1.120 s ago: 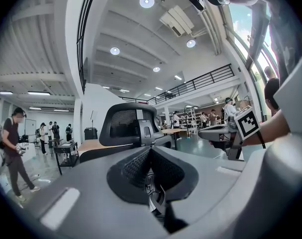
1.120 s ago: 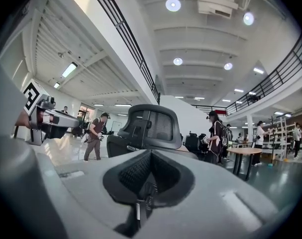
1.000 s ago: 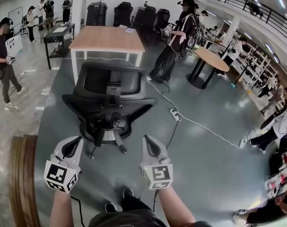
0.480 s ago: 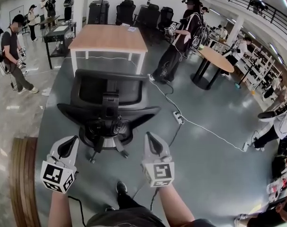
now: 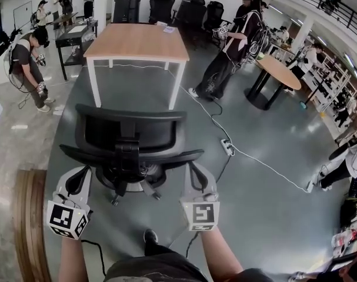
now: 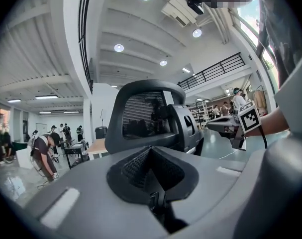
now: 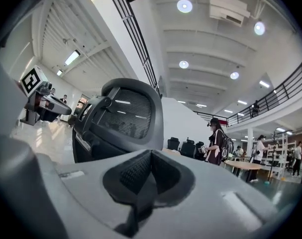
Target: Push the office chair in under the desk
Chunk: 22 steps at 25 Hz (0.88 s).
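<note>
A black mesh office chair stands with its back to me, facing the wooden desk a short way beyond it. My left gripper is shut and empty, just behind the left end of the chair's wide lower bar. Shut and empty too, my right gripper sits behind the bar's right end. Whether either one touches the chair I cannot tell. The left gripper view has the chair back close ahead of the shut left gripper. The right gripper view shows the chair back beyond the right gripper.
A white cable and power strip lie on the floor right of the chair. A person in black stands right of the desk, near a round table. Another person bends at the left. A wooden edge runs along my near left.
Both grippers have moved forward from well behind the chair up to the ends of its lower bar. The view has advanced, so the desk looks nearer.
</note>
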Tool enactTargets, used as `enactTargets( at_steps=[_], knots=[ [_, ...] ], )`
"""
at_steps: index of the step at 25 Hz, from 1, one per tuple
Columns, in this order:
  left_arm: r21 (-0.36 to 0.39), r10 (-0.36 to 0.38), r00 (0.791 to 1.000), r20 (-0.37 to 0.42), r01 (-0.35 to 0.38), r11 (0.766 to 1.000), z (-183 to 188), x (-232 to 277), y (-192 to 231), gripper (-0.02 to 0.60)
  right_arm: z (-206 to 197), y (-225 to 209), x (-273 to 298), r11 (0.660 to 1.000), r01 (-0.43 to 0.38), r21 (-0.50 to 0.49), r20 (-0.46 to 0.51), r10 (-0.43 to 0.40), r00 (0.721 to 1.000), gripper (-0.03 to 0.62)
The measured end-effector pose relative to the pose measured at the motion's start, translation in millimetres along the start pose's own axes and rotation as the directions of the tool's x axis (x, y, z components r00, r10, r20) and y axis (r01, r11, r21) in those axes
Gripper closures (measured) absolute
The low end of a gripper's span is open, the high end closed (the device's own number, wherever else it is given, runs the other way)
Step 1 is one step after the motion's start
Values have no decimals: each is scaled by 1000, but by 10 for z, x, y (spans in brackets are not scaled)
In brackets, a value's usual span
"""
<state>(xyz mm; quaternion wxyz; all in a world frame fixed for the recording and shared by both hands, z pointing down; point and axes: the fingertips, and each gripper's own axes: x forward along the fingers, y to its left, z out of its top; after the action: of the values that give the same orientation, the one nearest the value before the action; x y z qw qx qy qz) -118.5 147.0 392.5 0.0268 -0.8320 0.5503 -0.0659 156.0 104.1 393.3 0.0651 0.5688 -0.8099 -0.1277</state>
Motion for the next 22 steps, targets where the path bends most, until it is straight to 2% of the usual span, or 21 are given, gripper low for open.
enactTargets(
  at_steps=[2, 4, 10, 14, 18, 22],
  knots=[
    [5, 40, 999, -11, -40, 999, -74, -20, 61, 565, -21, 33, 2, 999, -21, -50, 3, 21, 1000, 603],
    [7, 72, 997, -29, -72, 997, -197, -62, 115, 563, -80, 89, -15, 994, -49, -93, -2, 49, 999, 563],
    [46, 129, 989, -66, -126, 991, -315, -83, 209, 521, -193, 109, 34, 989, -90, -118, -18, 89, 996, 530],
    [108, 146, 986, -86, -136, 985, -252, -101, 120, 441, -166, 67, -54, 980, -131, -151, -34, 128, 991, 485],
    [171, 148, 983, -105, -129, 977, -271, -106, 104, 358, -209, 108, -97, 961, -176, -211, -83, 162, 983, 413],
    [287, 169, 977, -132, -126, 950, -356, -99, 183, 256, -296, 150, -83, 948, -174, -265, -127, 144, 981, 356]
  ],
)
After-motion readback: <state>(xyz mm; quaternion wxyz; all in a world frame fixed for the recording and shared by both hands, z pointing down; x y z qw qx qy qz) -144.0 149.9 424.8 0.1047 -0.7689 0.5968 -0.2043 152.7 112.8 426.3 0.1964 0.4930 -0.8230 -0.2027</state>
